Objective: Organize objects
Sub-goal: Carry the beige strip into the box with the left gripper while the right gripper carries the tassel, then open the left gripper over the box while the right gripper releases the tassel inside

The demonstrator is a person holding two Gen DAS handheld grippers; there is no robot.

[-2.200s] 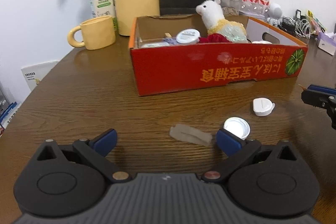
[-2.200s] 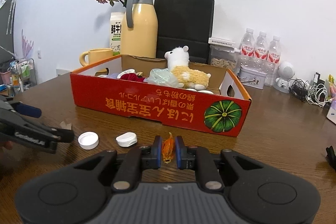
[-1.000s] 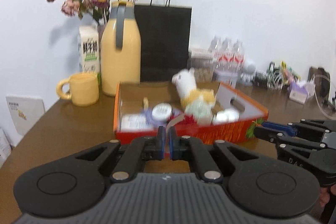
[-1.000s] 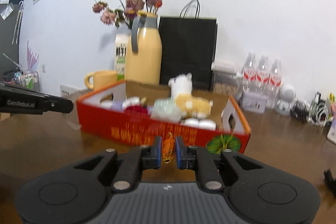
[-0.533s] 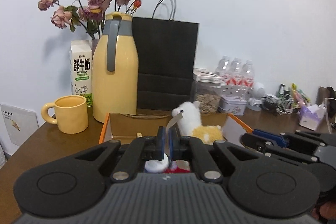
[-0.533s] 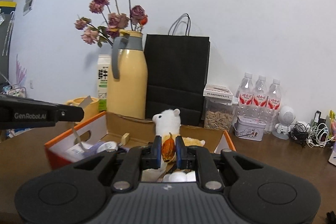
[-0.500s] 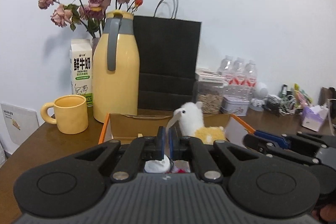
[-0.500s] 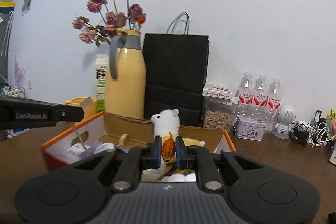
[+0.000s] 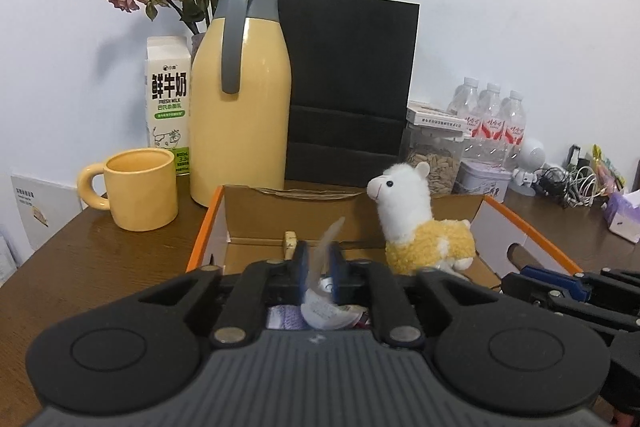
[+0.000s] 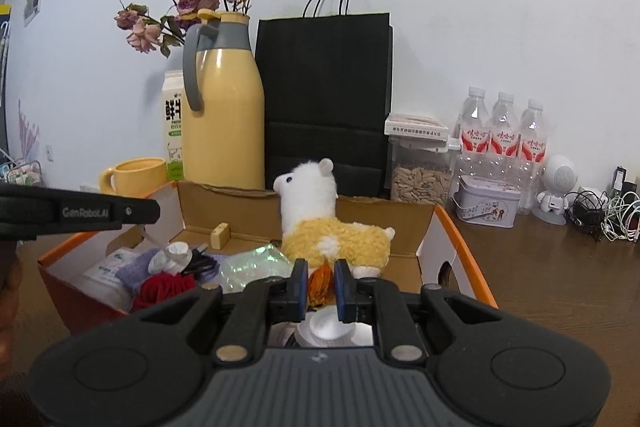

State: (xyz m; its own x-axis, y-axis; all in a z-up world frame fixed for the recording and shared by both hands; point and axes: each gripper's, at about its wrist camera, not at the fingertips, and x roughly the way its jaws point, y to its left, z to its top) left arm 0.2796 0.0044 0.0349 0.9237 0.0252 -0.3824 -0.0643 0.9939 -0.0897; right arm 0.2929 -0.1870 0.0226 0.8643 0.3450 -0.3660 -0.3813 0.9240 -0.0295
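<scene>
My left gripper [image 9: 318, 259] hangs over the orange cardboard box [image 9: 204, 227]. Its jaws are opening, and a clear plastic wrapper [image 9: 330, 237] stands loose and blurred between them, above a white lid [image 9: 326, 311] in the box. My right gripper [image 10: 322, 283] is shut on a small orange dried scrap [image 10: 320, 277], also over the box [image 10: 460, 239], just in front of the white-and-yellow alpaca plush [image 10: 320, 223]. A white cap [image 10: 326, 327] lies below it. Each gripper shows in the other's view: the right gripper [image 9: 536, 273] at right, the left gripper [image 10: 148, 211] at left.
Behind the box stand a yellow thermos jug [image 9: 240, 99], a yellow mug [image 9: 140, 195], a milk carton [image 9: 168, 99] and a black paper bag [image 9: 348, 83]. Water bottles [image 10: 504, 131], a seed jar [image 10: 420, 179], a tin and tangled cables [image 10: 600, 211] crowd the back right.
Both grippers have come forward from the table edge to above the box. The left jaws, shut on the wrapper before, have parted. The right grip on the orange scrap is unchanged.
</scene>
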